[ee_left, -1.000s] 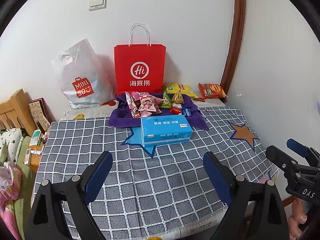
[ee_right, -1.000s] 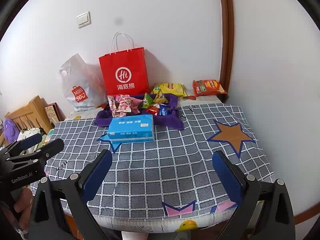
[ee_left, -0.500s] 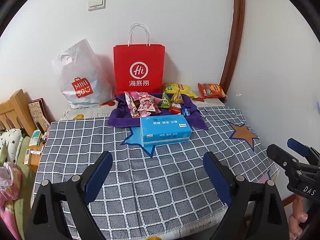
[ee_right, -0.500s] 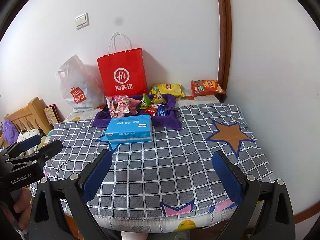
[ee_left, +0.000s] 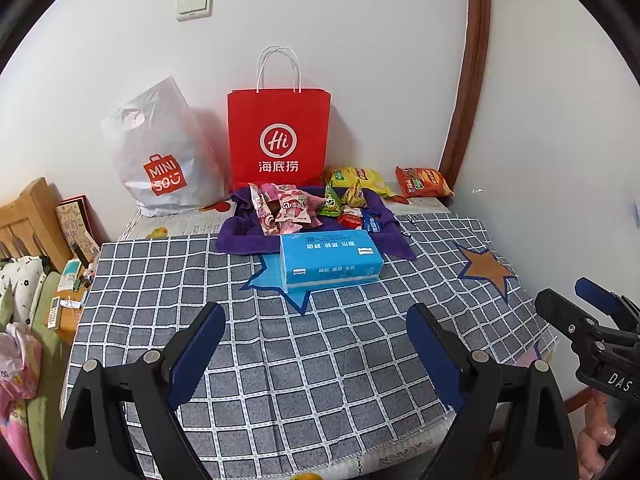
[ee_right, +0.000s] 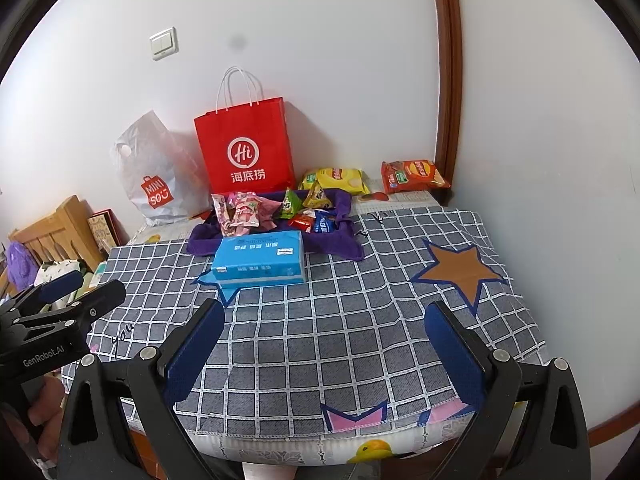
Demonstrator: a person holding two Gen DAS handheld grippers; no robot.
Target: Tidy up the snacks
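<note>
Two grippers, left (ee_left: 316, 340) and right (ee_right: 324, 340), hover with jaws spread wide, holding nothing. Ahead of both lies one blue tissue box (ee_left: 330, 258); beyond it one purple cloth (ee_left: 240, 238) carries a snack pile (ee_left: 304, 208). Two chip bags, yellow (ee_left: 358, 178) and red (ee_left: 424, 182), lie farther right.

Tissue box (ee_left: 331, 259) sits mid counter (ee_left: 320, 360), w/ snack tray (ee_left: 312, 216) just behind it. Paper bag (ee_left: 279, 136) stands behind tray against wall, plastic bag (ee_left: 168, 156) to its left, two chip bags (ee_right: 414, 176) to its right.
</note>
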